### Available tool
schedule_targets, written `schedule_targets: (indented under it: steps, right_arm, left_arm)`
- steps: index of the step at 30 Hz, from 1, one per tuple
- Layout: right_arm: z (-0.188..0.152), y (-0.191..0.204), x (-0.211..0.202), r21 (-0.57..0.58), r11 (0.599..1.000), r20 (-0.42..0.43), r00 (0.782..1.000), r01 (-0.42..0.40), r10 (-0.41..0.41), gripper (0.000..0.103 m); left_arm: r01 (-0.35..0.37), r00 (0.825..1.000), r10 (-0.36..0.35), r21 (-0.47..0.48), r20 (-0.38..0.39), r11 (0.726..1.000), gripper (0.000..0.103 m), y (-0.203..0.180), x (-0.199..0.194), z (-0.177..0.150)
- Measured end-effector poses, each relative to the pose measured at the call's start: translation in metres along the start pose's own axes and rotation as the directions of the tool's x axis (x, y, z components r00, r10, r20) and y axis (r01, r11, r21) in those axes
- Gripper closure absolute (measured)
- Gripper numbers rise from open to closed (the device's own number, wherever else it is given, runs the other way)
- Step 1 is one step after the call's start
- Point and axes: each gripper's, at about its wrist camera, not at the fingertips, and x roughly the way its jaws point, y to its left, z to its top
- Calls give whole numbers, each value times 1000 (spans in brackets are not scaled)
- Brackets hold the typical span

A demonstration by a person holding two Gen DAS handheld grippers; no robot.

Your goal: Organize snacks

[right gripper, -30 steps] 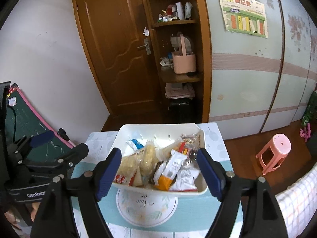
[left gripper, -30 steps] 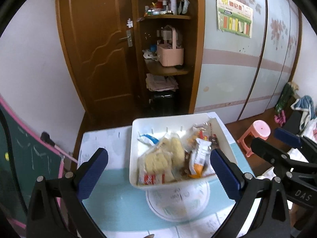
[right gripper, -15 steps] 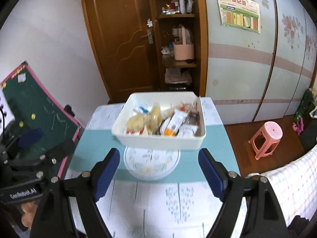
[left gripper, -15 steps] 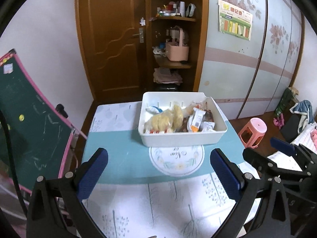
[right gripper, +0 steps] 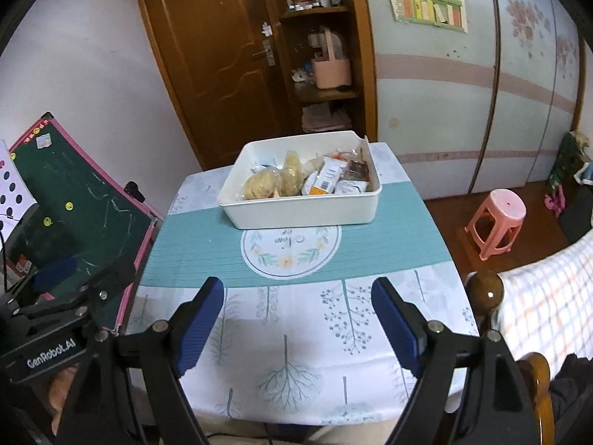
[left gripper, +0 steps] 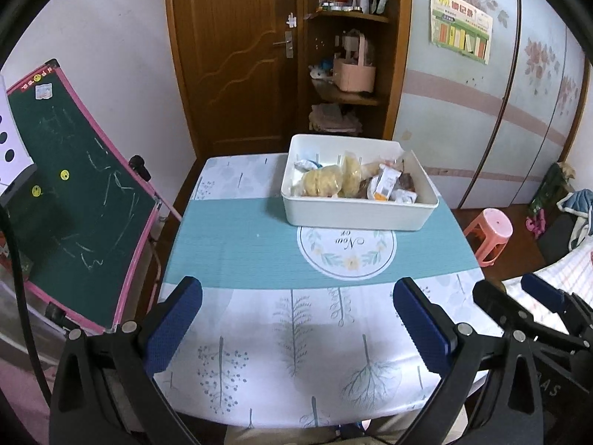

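A white rectangular plastic bin [left gripper: 355, 213] heaped with wrapped snack packets [right gripper: 296, 181] sits at the far end of a table covered in a teal-banded, tree-printed cloth [left gripper: 237, 244], its near wall touching the cloth's round floral emblem [right gripper: 291, 250]. Well short of the bin, over the cloth's near edge, the left gripper [left gripper: 296, 328] and right gripper [right gripper: 298, 328] hang with blue-padded jaws spread wide, nothing between them.
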Motion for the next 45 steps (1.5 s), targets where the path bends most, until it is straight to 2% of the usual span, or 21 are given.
schedule_targets:
  steps: [10, 15, 45]
  right_arm:
    - [-7, 5, 0, -40, 999, -10, 1000, 1, -2, 20]
    - [-6, 12, 0, -68, 998, 1, 1000, -4, 4, 20]
    - [-5, 13, 9, -65, 997, -12, 999, -33, 33, 20]
  left_arm:
    - [-6, 997, 4, -28, -81, 1000, 1, 8, 11, -10]
    - [-24, 997, 23, -24, -73, 999, 1, 10, 11, -10]
    - [-41, 997, 39, -21, -61, 999, 1, 12, 10, -7]
